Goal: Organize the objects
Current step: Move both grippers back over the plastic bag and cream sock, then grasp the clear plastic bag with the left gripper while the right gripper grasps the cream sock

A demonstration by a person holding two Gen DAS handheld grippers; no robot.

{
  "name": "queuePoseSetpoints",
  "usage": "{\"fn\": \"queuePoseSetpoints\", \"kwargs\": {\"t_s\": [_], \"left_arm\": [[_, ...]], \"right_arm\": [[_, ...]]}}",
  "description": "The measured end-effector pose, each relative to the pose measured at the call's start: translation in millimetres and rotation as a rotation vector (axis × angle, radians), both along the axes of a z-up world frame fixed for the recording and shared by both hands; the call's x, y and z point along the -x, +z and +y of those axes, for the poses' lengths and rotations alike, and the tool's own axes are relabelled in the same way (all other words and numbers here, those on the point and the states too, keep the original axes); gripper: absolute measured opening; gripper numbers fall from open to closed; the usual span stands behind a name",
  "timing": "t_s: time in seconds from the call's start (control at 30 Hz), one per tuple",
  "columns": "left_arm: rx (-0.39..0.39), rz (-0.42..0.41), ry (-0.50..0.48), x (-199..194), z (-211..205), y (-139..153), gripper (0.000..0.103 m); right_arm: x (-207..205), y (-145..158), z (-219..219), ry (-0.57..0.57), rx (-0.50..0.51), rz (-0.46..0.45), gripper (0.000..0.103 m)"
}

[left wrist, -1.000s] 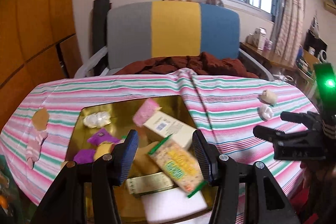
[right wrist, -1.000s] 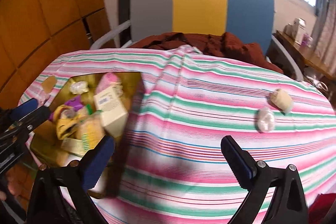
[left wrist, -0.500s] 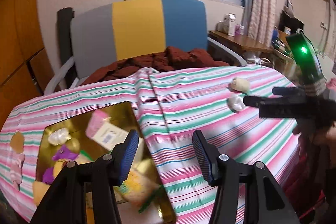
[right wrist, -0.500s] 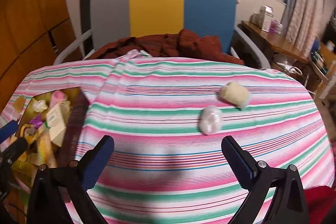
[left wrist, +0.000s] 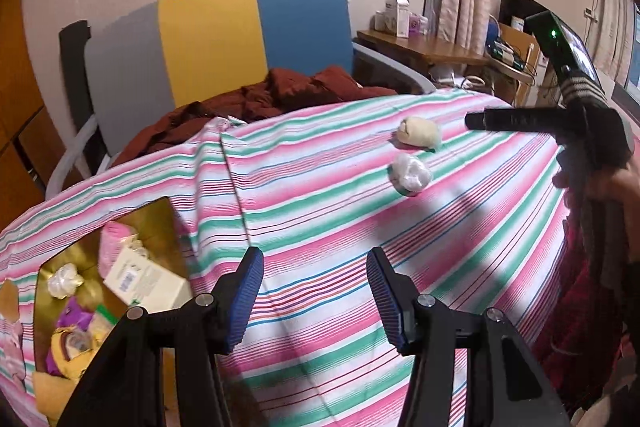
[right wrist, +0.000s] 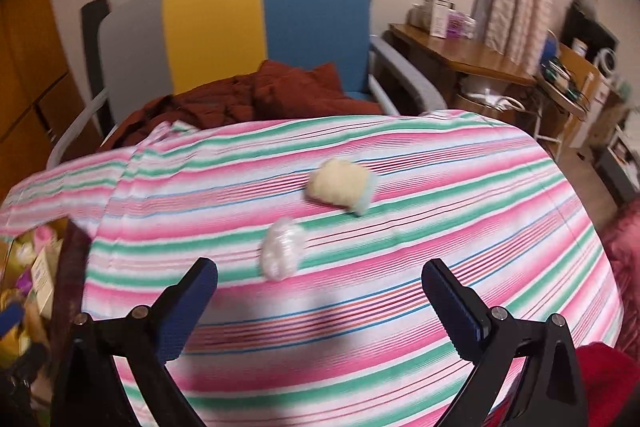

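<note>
Two small wrapped items lie on the striped tablecloth (left wrist: pixel 320 211): a cream one (left wrist: pixel 418 132) and a clear-white one (left wrist: pixel 410 173) just in front of it. They also show in the right wrist view, the cream one (right wrist: pixel 340 183) and the white one (right wrist: pixel 282 247). A gold box (left wrist: pixel 158 215) at the left holds several snack packs and a white carton (left wrist: pixel 146 279). My left gripper (left wrist: pixel 314 293) is open and empty over the cloth, right of the box. My right gripper (right wrist: pixel 318 303) is open and empty, close in front of the white item.
A grey, yellow and blue chair (left wrist: pixel 216 39) with a dark red cloth (left wrist: pixel 276 99) stands behind the table. A wooden desk (left wrist: pixel 424 47) with boxes is at the back right. The table's right edge drops off near the right gripper's handle (left wrist: pixel 560 123).
Both grippers have swung right, away from the gold box and toward the two wrapped items. The left gripper has left the box, with nothing in its jaws.
</note>
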State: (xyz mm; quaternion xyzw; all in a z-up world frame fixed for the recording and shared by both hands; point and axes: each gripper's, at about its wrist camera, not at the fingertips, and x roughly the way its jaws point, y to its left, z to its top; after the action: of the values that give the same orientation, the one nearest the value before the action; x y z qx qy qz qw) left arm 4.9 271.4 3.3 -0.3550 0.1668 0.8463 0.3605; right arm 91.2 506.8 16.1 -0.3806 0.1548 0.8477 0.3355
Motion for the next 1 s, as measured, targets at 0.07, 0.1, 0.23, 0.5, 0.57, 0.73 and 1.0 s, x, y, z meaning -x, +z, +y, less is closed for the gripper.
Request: {"fn": "queuePoseSetpoints", "kwargs": {"t_s": [0.07,0.1,0.23,0.5,0.57,0.73,1.0], "left_arm": [[0.005,-0.025,-0.007,2.9,9.3,-4.0,0.054],[0.007,-0.034,-0.01,4.3,13.4,-5.4,0.054],[0.011,-0.062,-0.028,10.7,34.1,-11.4,0.054],[0.003,-0.168,-0.077,26.6,89.3,-33.8,0.054],[-0.01,-0.204,-0.079,33.3,101.8,-38.4,0.054],[-0.034,-0.26,-0.092,48.2,137.0,-47.7,0.054],[-0.023,-0.294,-0.136,65.9,199.8,-65.0,0.054]], "right_arm": [[-5.7,-1.9,15.2,-0.052,-0.006,0.011,0.103],[-9.2,-3.3,23.0,-0.079,-0.011,0.019,0.103],[-31.7,-9.4,52.4,-0.219,0.013,0.095,0.103],[-57.7,-26.7,84.6,-0.361,0.154,0.157,0.103],[-55.0,-29.1,84.7,-0.349,0.17,0.151,0.103],[-50.9,-34.0,86.3,-0.325,0.194,0.148,0.103],[-54.2,-39.6,87.7,-0.326,0.247,0.171,0.103]]}}
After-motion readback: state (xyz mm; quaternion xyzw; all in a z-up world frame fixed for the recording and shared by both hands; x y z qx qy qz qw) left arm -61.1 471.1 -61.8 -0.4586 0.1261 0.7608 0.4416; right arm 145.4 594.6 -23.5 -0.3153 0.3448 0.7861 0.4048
